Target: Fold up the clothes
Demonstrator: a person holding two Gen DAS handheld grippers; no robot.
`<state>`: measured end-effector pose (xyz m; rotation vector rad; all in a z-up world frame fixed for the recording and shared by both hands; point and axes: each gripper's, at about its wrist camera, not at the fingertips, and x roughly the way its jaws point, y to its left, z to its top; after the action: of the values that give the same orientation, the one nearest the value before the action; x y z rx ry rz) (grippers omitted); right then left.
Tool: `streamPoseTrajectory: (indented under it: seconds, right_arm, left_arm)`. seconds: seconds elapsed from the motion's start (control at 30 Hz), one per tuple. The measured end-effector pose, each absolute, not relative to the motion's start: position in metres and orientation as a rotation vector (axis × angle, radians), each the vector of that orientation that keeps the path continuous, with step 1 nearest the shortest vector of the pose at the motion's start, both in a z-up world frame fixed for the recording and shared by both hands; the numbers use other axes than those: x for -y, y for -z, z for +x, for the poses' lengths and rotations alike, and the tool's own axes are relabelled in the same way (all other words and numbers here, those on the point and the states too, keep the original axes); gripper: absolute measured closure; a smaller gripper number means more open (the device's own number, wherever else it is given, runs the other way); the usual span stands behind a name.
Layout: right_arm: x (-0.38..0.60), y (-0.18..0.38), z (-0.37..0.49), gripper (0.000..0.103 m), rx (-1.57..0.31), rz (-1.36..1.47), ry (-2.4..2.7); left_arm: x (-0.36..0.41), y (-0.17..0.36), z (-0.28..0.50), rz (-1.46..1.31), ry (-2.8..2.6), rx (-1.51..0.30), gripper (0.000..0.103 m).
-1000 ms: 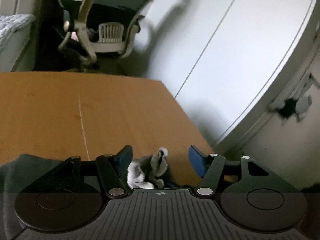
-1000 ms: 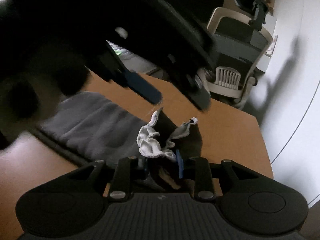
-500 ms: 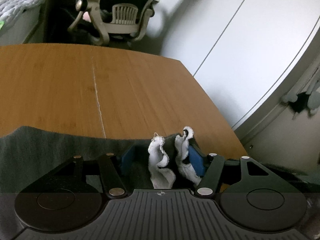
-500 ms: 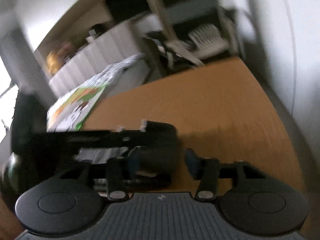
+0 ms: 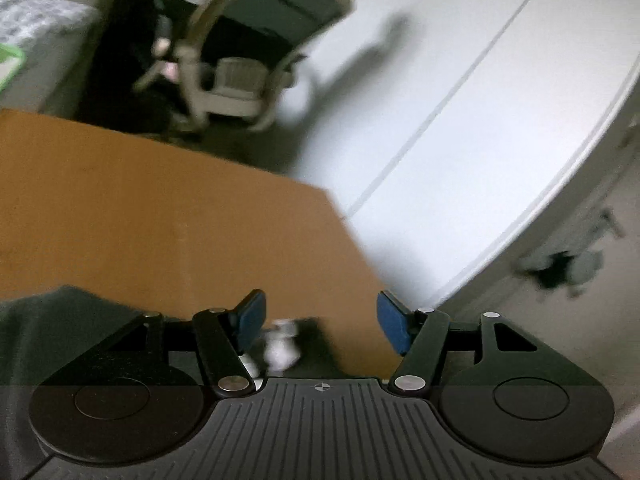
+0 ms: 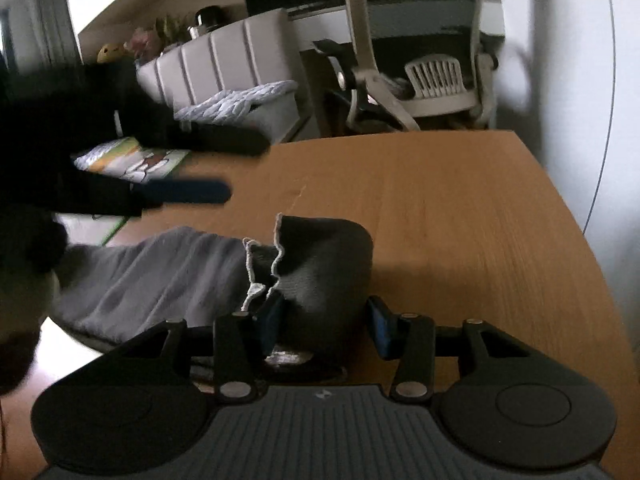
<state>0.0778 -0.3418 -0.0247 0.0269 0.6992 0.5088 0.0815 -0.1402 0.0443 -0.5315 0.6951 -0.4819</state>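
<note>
Grey garment (image 6: 168, 276) lay bunched on the desk (image 6: 460, 216). Left tongs (image 5: 319, 322) gaped wide, empty; right tongs (image 6: 322, 324) sat part-open around a raised fold, not pinching. I'd grab both layers squarely.

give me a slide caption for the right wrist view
Right claw open around a bunched fold of grey cloth on a wooden table, office chair behind.

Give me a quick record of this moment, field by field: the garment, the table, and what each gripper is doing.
garment: grey cloth, pale-stitched edge, lying on the table with one end bunched upright
table: orange-brown wood
left gripper: open, above the cloth's edge, holding nothing
right gripper: open, jaws either side of the raised fold
background: office chair
</note>
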Motion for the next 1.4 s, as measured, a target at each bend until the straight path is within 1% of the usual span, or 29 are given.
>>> streamPoseTrajectory:
  seconds: [0.13,0.17,0.2,0.27,0.37,0.43,0.47,0.5,0.53,0.6,0.63,0.7,0.83,0.87,0.9,0.93,0.97,1.0,1.03,1.17,1.27,1.4]
  right_arm:
    - [0.338,0.022,0.08,0.058,-0.689,0.008,-0.509]
    - [0.34,0.021,0.08,0.058,-0.691,0.02,-0.511]
    - [0.342,0.021,0.082,0.058,-0.695,0.041,-0.513]
    - [0.351,0.022,0.086,0.058,-0.715,0.116,-0.512]
    - [0.362,0.03,0.094,0.057,-0.766,0.251,-0.523]
    - [0.348,0.031,0.087,0.061,-0.726,0.14,-0.525]
    - [0.34,0.032,0.082,0.063,-0.699,0.07,-0.525]
    - [0.332,0.032,0.078,0.065,-0.673,0.001,-0.524]
    - [0.324,0.032,0.073,0.067,-0.645,-0.069,-0.523]
    - [0.308,0.033,0.064,0.067,-0.589,-0.207,-0.519]
    - [0.3,0.033,0.059,0.067,-0.56,-0.275,-0.517]
    - [0.284,0.034,0.05,0.067,-0.501,-0.412,-0.511]
    - [0.251,0.035,0.031,0.065,-0.376,-0.683,-0.492]
    - [0.243,0.036,0.026,0.065,-0.344,-0.75,-0.487]
    - [0.24,0.034,0.025,0.065,-0.34,-0.759,-0.492]
    - [0.24,0.032,0.025,0.063,-0.345,-0.748,-0.501]
    - [0.241,0.03,0.026,0.062,-0.356,-0.729,-0.515]
    - [0.243,0.027,0.026,0.061,-0.369,-0.708,-0.531]
    - [0.246,0.024,0.027,0.058,-0.385,-0.676,-0.552]
    - [0.268,0.01,0.032,0.04,-0.464,-0.498,-0.654]
    - [0.29,-0.001,0.048,0.036,-0.559,-0.28,-0.705]
    - [0.317,-0.004,0.074,0.034,-0.657,0.002,-0.711]
  left_arm:
    - [0.146,-0.009,0.099,-0.635,0.501,-0.826,0.039]
    - [0.145,0.002,0.102,-0.656,0.487,-0.856,0.042]
    - [0.143,0.012,0.105,-0.679,0.471,-0.885,0.05]
    - [0.134,0.025,0.113,-0.744,0.468,-0.889,0.055]
    - [0.125,0.03,0.118,-0.799,0.465,-0.899,0.055]
    - [0.124,0.03,0.117,-0.8,0.463,-0.895,0.052]
    - [0.124,0.027,0.116,-0.793,0.455,-0.891,0.046]
    - [0.122,0.024,0.112,-0.779,0.443,-0.884,0.037]
    - [0.121,0.017,0.107,-0.76,0.431,-0.868,0.035]
    - [0.117,0.003,0.101,-0.717,0.404,-0.822,0.026]
    - [0.115,-0.005,0.097,-0.688,0.39,-0.792,0.024]
    - [0.115,-0.019,0.091,-0.62,0.365,-0.746,0.014]
    - [0.121,-0.03,0.08,-0.447,0.301,-0.71,0.013]
    - [0.122,-0.028,0.08,-0.416,0.282,-0.717,0.014]
    - [0.122,-0.023,0.08,-0.392,0.262,-0.732,0.016]
    - [0.122,-0.018,0.081,-0.381,0.246,-0.748,0.017]
    - [0.121,-0.012,0.082,-0.373,0.232,-0.762,0.014]
    - [0.12,-0.008,0.083,-0.377,0.224,-0.771,0.013]
    - [0.119,-0.005,0.084,-0.386,0.218,-0.778,0.013]
    - [0.116,-0.006,0.08,-0.376,0.215,-0.772,0.011]
    - [0.118,-0.004,0.084,-0.368,0.215,-0.768,0.009]
    - [0.118,-0.002,0.084,-0.367,0.216,-0.767,0.009]
